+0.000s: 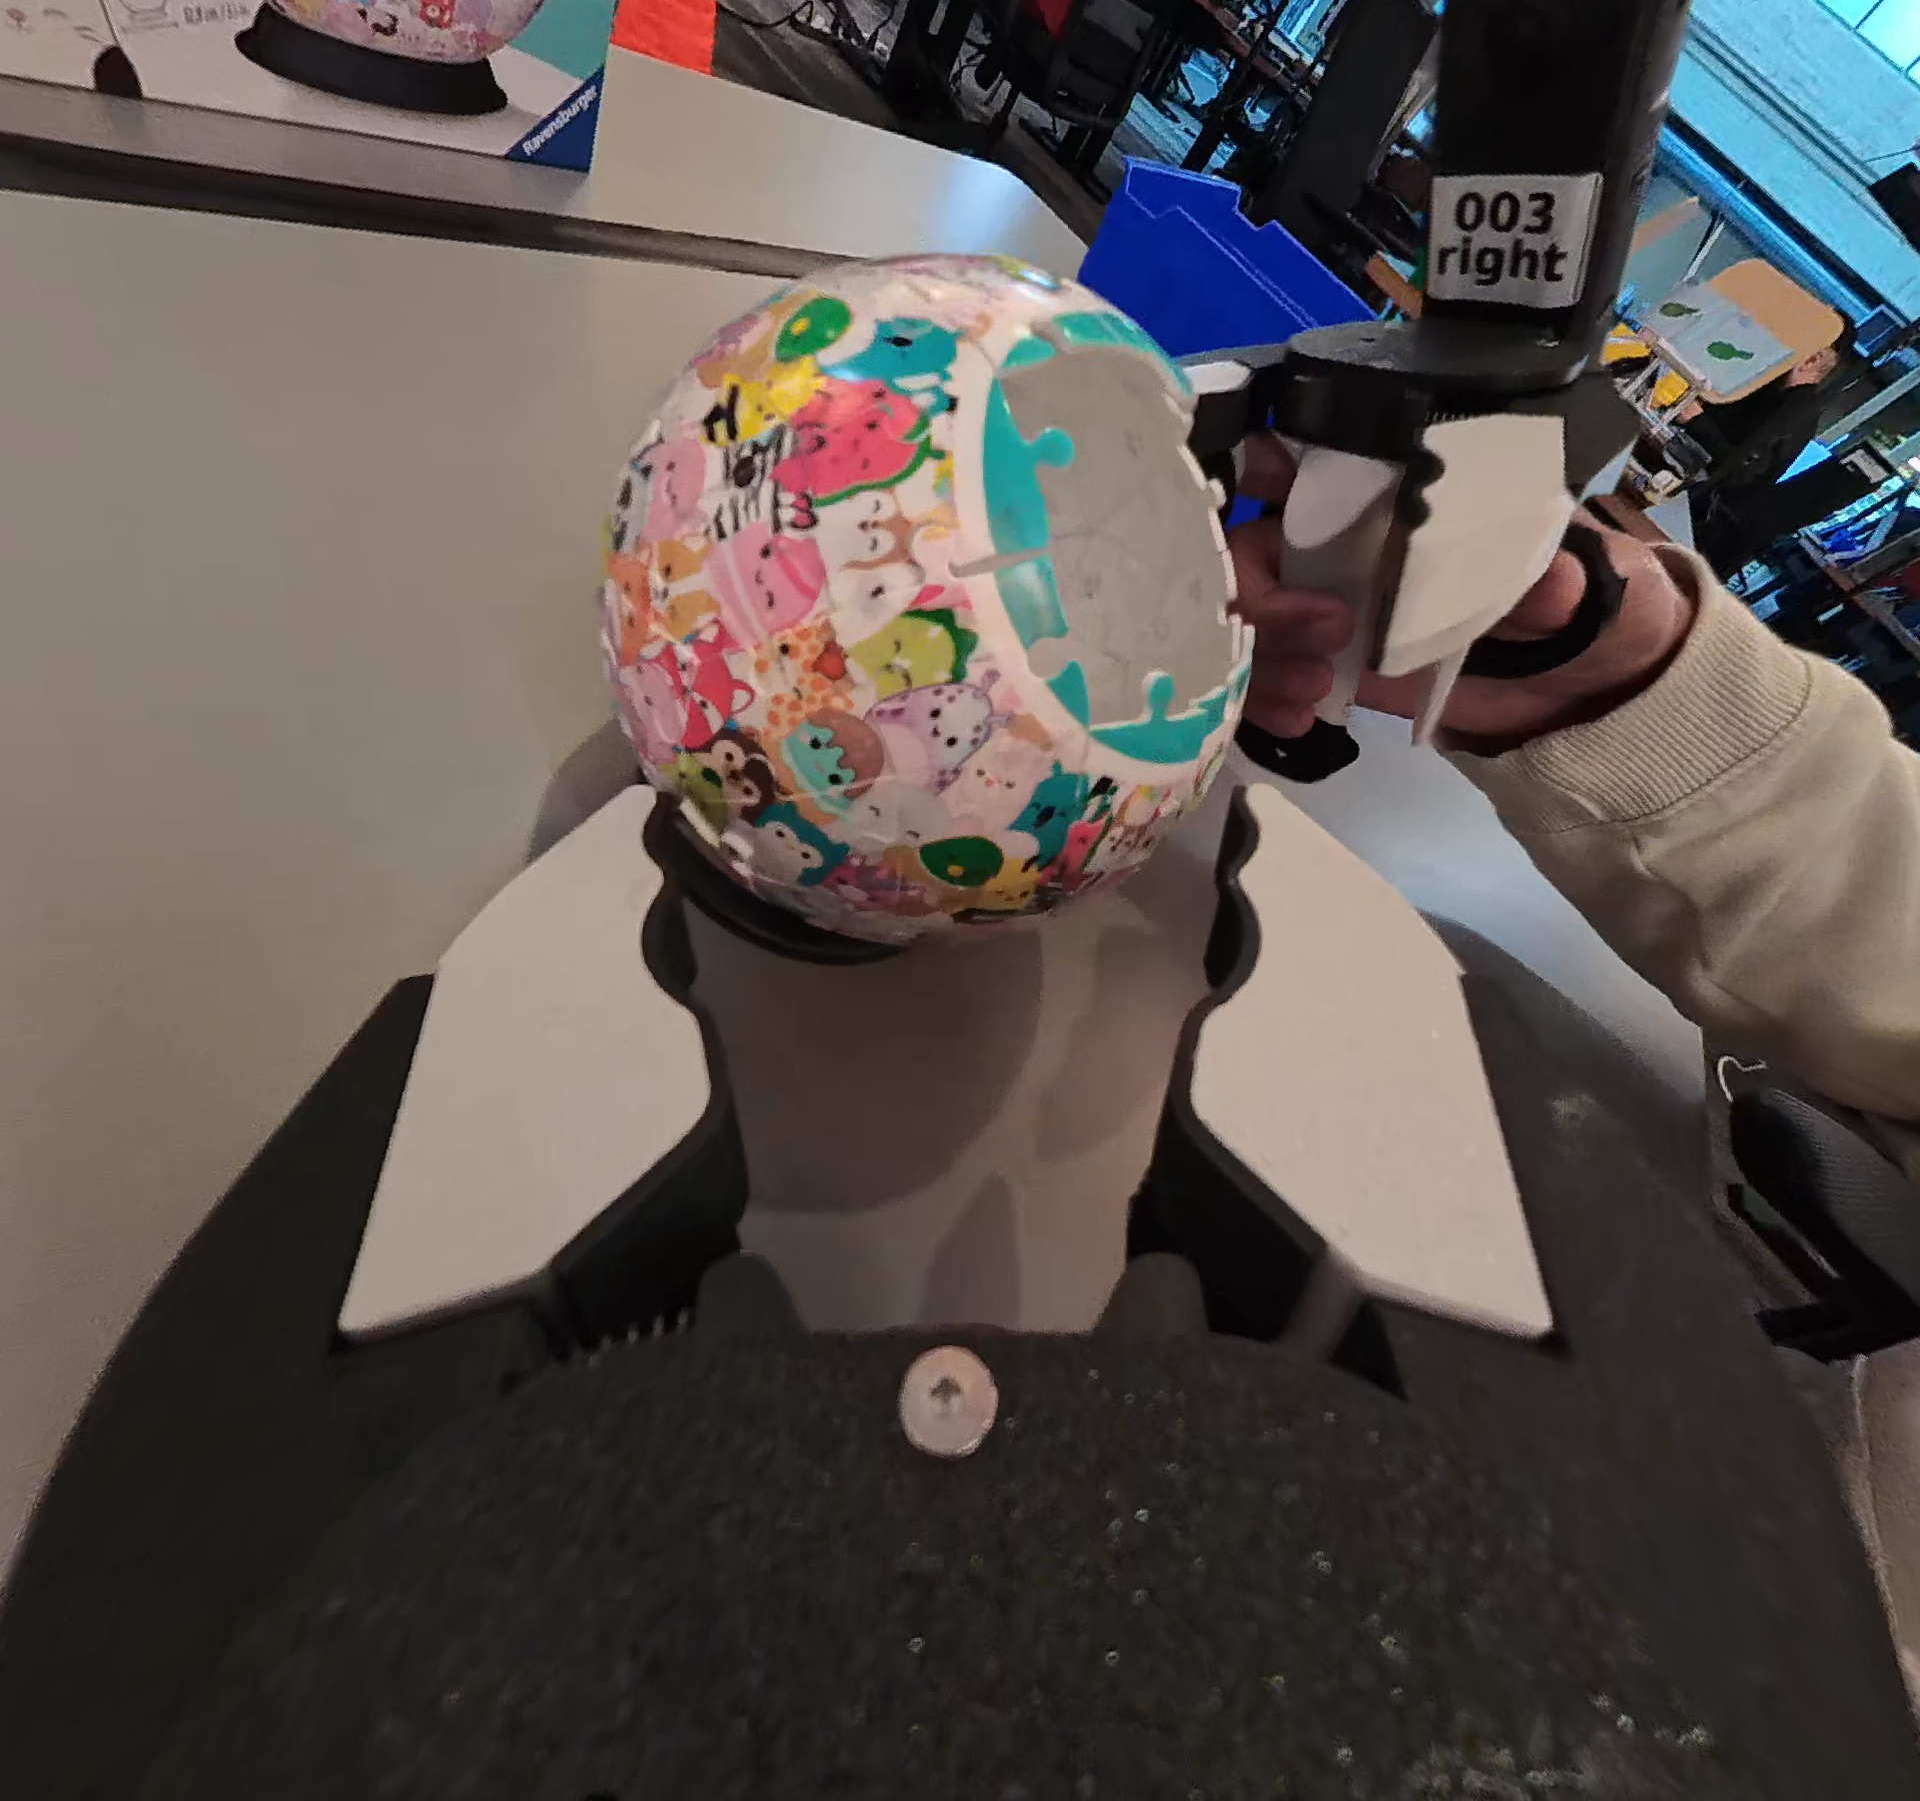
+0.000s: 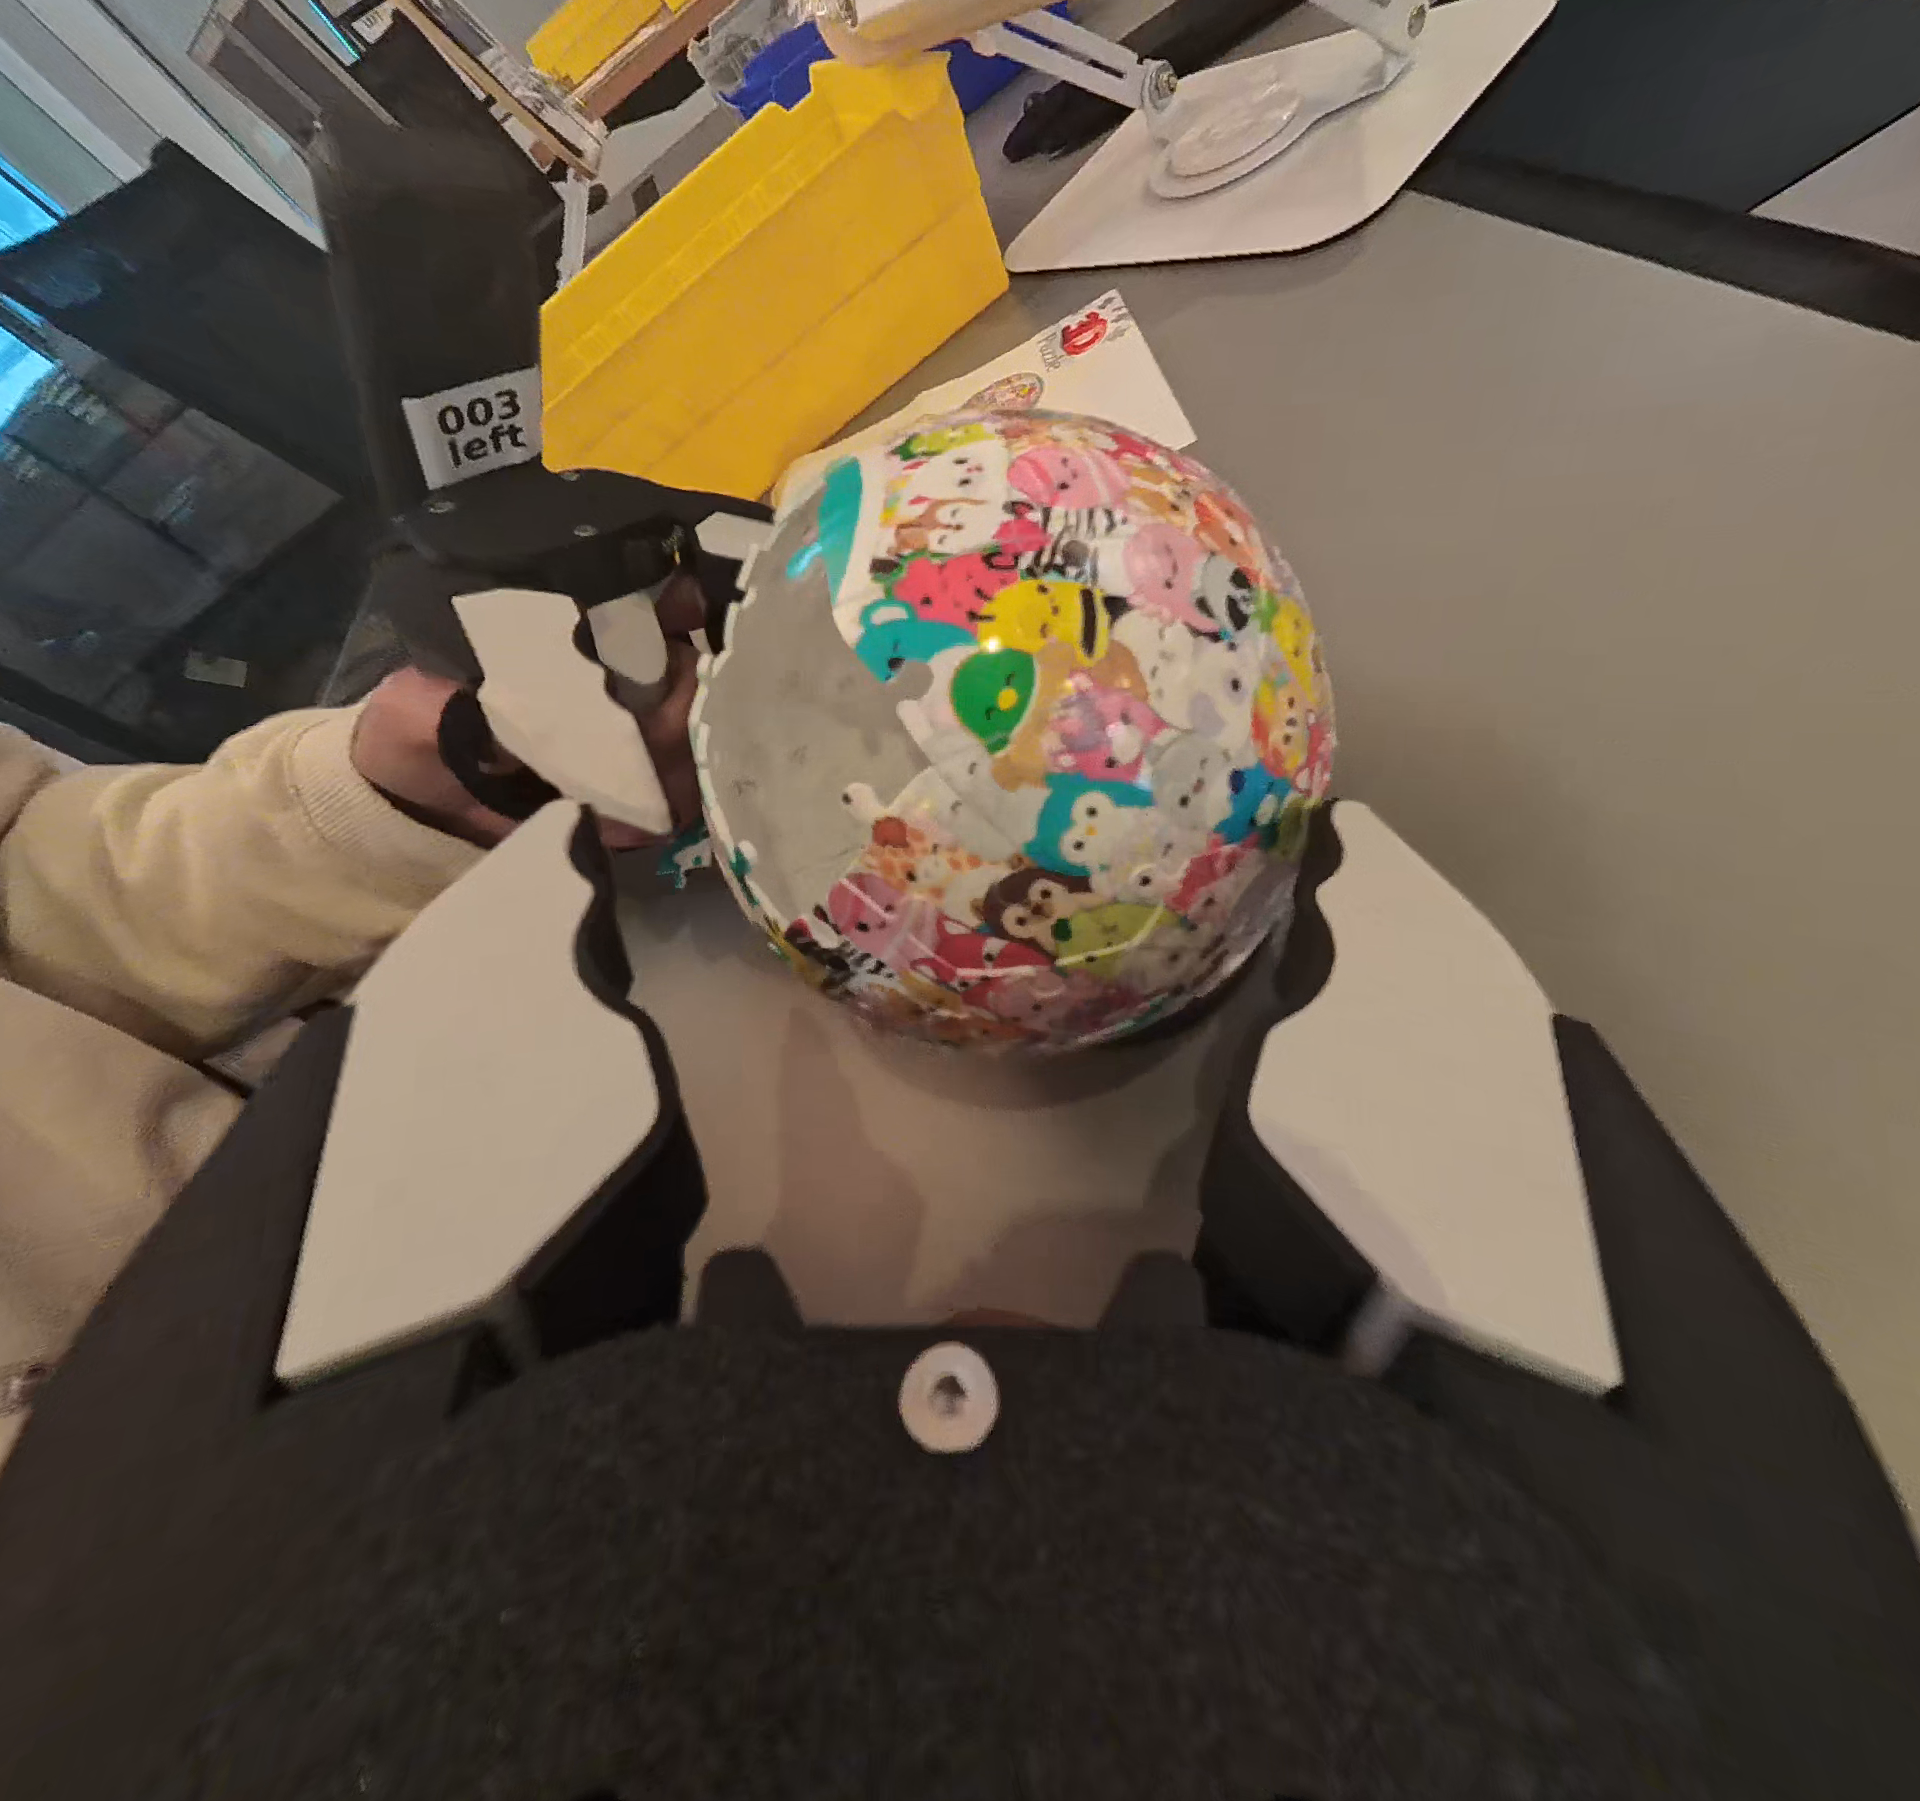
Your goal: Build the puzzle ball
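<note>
The puzzle ball, covered in colourful cartoon animals, rests on a black ring stand on the grey table. A large gap with a teal rim shows its grey inside. My left gripper is open and empty, its fingertips either side of the ball's lower part. In the right wrist view the ball has the gap on its left. My right gripper is open and empty, just short of the ball. Each gripper shows in the other's view, beside the gap: the right, the left.
The puzzle's box stands at the back left. A blue bin is beyond the table edge. A yellow bin, a paper leaflet and a white tilted stand lie behind the ball. A cream sleeve is at the left.
</note>
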Demonstrator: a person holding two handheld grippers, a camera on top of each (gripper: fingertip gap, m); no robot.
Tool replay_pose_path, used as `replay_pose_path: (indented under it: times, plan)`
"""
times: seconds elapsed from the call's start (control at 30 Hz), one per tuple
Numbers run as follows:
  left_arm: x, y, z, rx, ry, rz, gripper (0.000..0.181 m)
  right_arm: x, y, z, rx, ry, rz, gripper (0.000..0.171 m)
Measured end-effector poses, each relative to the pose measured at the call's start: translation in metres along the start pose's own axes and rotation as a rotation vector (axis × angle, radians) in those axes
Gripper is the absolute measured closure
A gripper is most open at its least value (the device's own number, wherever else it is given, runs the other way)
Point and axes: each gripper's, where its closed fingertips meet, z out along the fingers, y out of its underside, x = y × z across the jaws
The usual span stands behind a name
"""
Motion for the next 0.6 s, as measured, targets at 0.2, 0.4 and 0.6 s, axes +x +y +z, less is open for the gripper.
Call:
replay_pose_path:
  times: [0.2, 0.4, 0.6]
  plan:
    - [-0.009, 0.000, -0.009, 0.023, -0.058, 0.042, 0.095, -0.040, -0.024, -0.036, -0.072, 0.151, -0.359, 0.079]
    - [-0.004, -0.012, -0.017, 0.063, -0.098, 0.133, 0.100, -0.093, 0.001, 0.007, -0.389, -0.024, -0.492, 0.076]
    - [-0.005, -0.019, -0.014, 0.090, -0.120, 0.147, 0.101, -0.082, 0.017, 0.021, -0.536, -0.053, -0.465, 0.081]
